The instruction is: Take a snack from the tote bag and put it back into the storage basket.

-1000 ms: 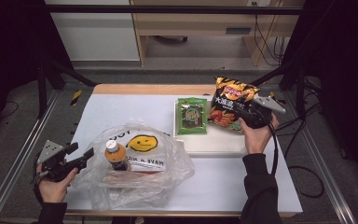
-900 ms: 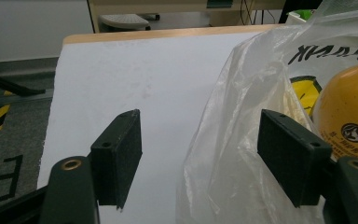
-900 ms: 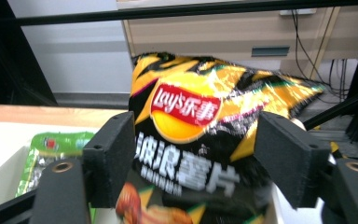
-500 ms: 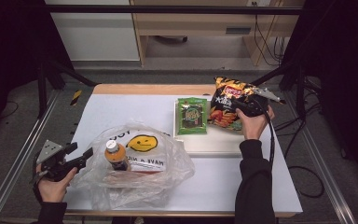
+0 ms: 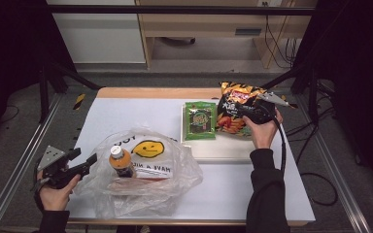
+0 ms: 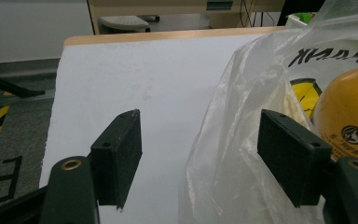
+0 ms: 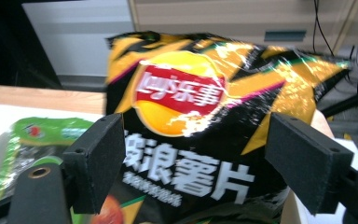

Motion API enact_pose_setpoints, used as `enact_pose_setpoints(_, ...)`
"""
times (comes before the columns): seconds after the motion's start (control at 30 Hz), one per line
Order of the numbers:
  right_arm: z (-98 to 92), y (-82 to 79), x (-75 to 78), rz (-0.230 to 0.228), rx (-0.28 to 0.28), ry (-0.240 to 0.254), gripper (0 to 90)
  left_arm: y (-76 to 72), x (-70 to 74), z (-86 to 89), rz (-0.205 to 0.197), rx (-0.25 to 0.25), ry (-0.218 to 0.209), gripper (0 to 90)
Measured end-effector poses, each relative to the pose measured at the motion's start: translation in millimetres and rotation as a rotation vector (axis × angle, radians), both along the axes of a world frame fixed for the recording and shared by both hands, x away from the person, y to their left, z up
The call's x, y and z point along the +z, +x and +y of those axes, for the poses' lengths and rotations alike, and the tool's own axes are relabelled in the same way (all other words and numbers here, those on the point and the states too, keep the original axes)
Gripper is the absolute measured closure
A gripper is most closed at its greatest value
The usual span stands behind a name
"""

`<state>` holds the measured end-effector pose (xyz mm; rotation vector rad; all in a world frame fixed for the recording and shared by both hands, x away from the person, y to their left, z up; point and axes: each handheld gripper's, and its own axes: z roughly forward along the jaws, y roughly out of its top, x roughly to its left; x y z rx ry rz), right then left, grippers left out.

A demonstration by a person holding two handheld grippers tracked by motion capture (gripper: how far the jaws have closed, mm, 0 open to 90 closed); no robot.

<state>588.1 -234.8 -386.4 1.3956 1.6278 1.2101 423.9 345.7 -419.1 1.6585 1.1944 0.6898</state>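
while its jaws have just been opening and now stand wide apart, the right gripper (image 5: 239,110) hovers over the black-and-orange chip bag (image 7: 200,116), which sits between the pads untouched, on the white tray (image 5: 218,150) beside a green snack packet (image 5: 199,120). the left gripper (image 5: 88,162), jaws apart too, rests at the near left table (image 5: 126,111) edge with the rim of a clear plastic bag (image 6: 233,154) between its pads; an orange bottle (image 5: 120,161) stands inside that bag.
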Motion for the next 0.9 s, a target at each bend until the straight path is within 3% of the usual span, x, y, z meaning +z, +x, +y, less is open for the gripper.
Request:
enact_pose_setpoints(0.2,12.1,-26.7,20.4,-0.065,0.055,-0.022,22.3,-4.5,8.0,-3.5,-0.026,-0.016,-0.003,30.5)
enact_pose_setpoints(0.33,23.2,-53.2,30.9,-0.103,0.13,-0.007,28.1,-8.6,14.9,-5.8,-0.047,-0.04,-0.012,31.9)
enact_pose_setpoints(0.63,37.0,-95.1,25.4,-0.096,0.234,-0.013,36.6,-11.4,17.7,-9.5,-0.053,-0.067,-0.025,37.6)
enact_pose_setpoints(0.73,45.9,-112.4,18.8,-0.105,0.303,-0.006,40.1,-13.6,20.7,-11.6,-0.062,-0.075,-0.026,39.1)
enact_pose_setpoints(0.87,54.0,-124.1,15.8,-0.109,0.344,-0.013,41.6,-15.4,22.7,-13.8,-0.067,-0.083,-0.028,40.9)
enact_pose_setpoints(0.9,60.5,-131.1,15.4,-0.115,0.382,-0.007,43.5,-16.1,23.4,-14.8,-0.068,-0.088,-0.031,42.8)
